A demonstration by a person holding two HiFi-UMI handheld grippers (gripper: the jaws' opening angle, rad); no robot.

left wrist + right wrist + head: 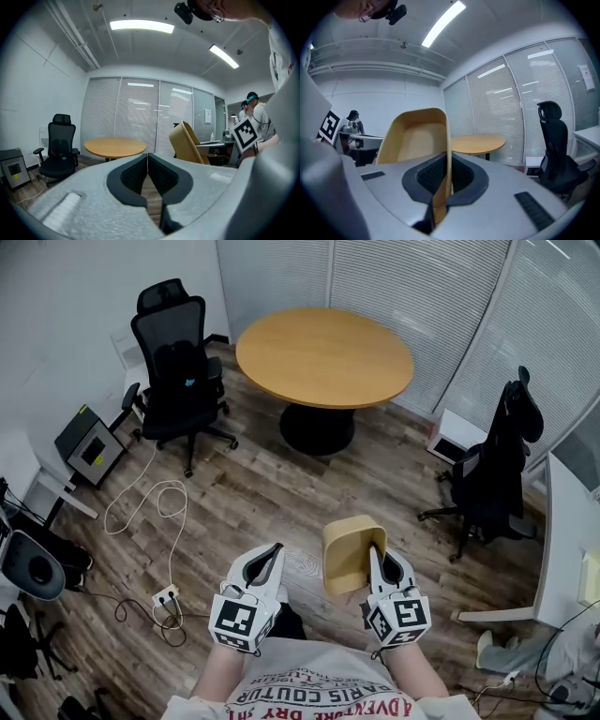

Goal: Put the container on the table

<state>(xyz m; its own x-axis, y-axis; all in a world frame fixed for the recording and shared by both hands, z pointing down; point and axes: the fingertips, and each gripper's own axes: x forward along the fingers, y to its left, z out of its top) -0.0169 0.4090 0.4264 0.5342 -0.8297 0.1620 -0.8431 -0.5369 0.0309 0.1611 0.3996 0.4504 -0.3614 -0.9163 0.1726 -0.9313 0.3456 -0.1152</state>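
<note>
One tan container [349, 549], one round table [323, 357], two black office chairs [176, 357] [502, 460], two claws [274, 551] [376, 555].

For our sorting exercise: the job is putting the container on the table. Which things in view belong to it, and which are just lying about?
Belong: tan container, clamped in the right gripper; round table.
Lying about: black chair; second black chair; floor power strip; left gripper, shut and empty.

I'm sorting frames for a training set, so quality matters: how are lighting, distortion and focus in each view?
Head view: evenly lit, sharp, blinds bowed by the wide lens. Left gripper view: fisheye with black corners, ceiling light blown out, shut left gripper slightly soft. Right gripper view: same fisheye, container in the right gripper sharp enough, light strip glaring.
</note>
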